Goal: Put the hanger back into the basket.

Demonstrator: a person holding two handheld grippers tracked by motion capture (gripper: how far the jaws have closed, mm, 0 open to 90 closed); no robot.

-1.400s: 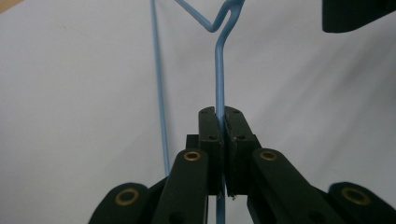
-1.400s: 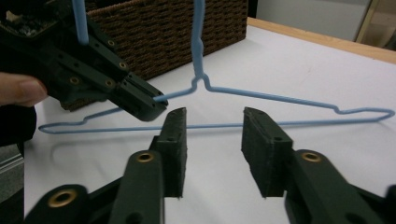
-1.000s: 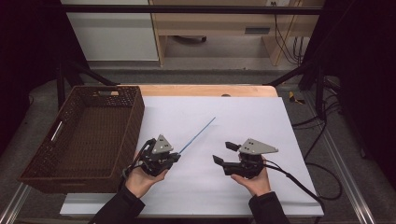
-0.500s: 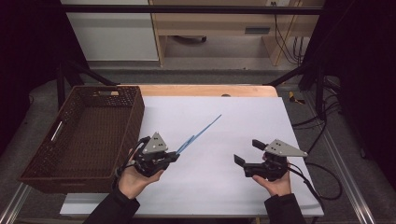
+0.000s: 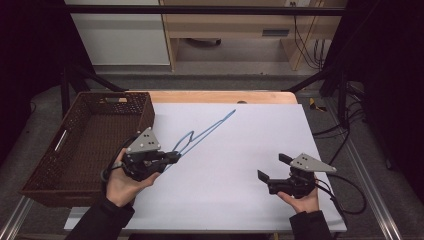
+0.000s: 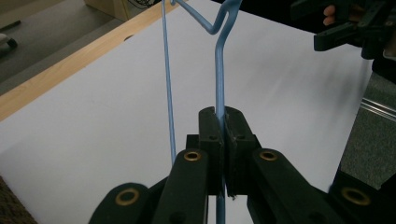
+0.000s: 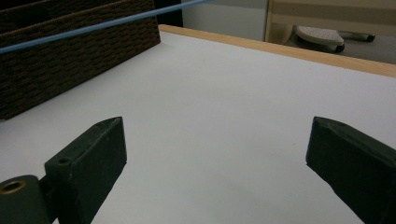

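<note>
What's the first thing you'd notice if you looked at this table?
The thin blue wire hanger, pinched in the left gripper and slanting above the white table. Next, the big brown woven basket at the table's left edge, and the right gripper with jaws wide open, holding nothing.

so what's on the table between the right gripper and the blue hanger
Nothing: in the high view, bare white table separates the open right gripper from the blue hanger.

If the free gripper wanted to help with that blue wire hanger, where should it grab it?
Probably the long straight wire of the blue hanger, past the bend, coming from the right gripper side with open fingers astride it. The left gripper already pinches the near end, and the hanger is tilted up off the white table, leaving room beneath.
</note>
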